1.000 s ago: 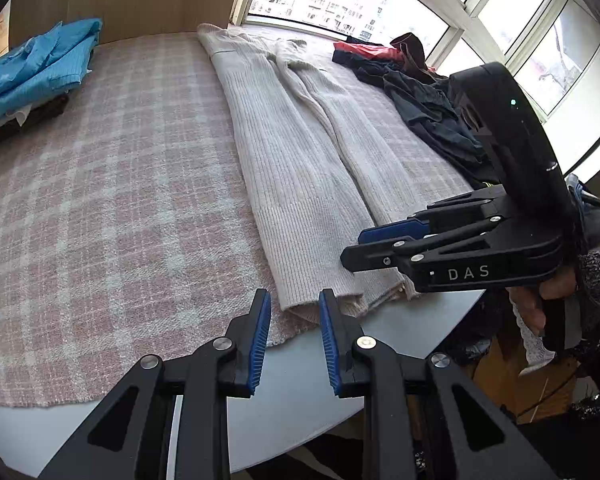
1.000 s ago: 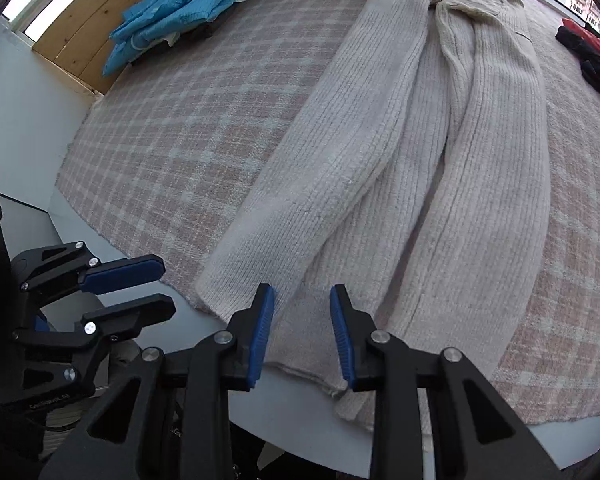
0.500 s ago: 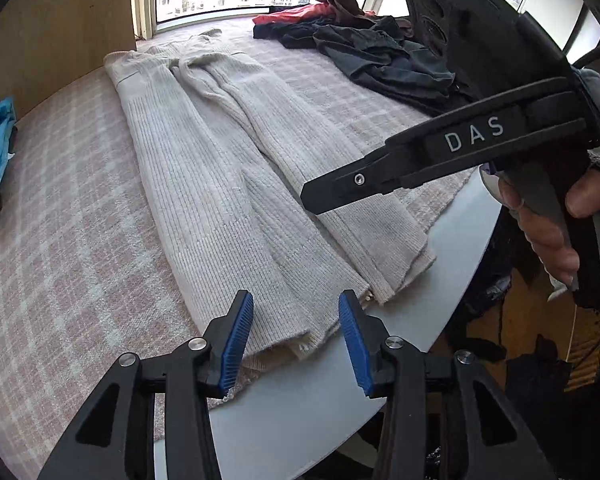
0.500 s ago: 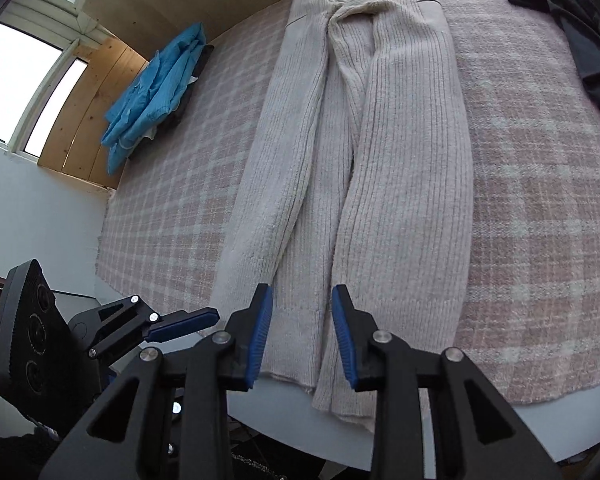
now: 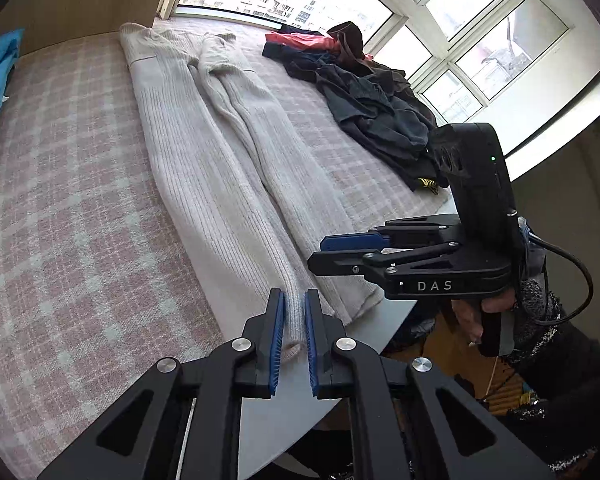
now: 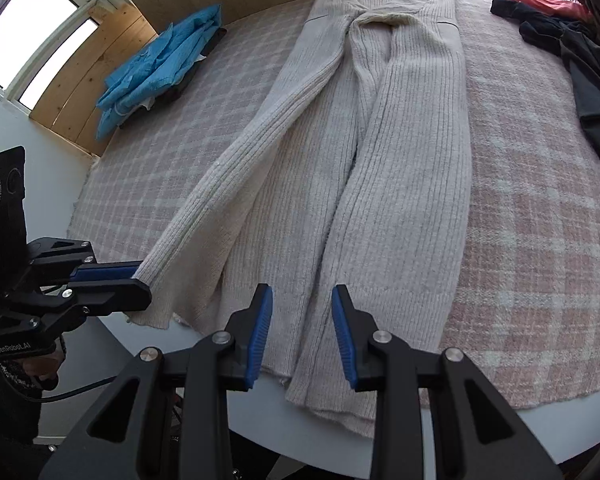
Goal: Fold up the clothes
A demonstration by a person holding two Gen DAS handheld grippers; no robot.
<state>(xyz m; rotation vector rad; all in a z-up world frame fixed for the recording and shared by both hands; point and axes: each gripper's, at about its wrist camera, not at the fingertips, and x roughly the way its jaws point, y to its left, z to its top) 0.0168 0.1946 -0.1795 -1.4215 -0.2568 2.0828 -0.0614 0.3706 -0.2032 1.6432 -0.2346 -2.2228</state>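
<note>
"DAS" is printed in white on the right gripper (image 5: 324, 246), "GenRobot.AI" on the left gripper (image 6: 140, 280). The cream rib-knit trousers (image 6: 380, 160) lie lengthwise on the pink plaid blanket (image 6: 540, 200), hems overhanging its near edge onto the bare grey table (image 6: 112, 356). The left gripper's blue pads pinch the left leg's hem; the right gripper hangs half open over the other hem — holding nothing.

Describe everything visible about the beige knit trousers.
The beige knit trousers are ribbed, soft-looking, laid flat lengthwise on the pink plaid cloth, waistband far, cuffs overhanging its near edge. The left gripper is shut on the left leg's cuff, lifting it slightly. The right gripper is open above the other leg's hem.
</note>
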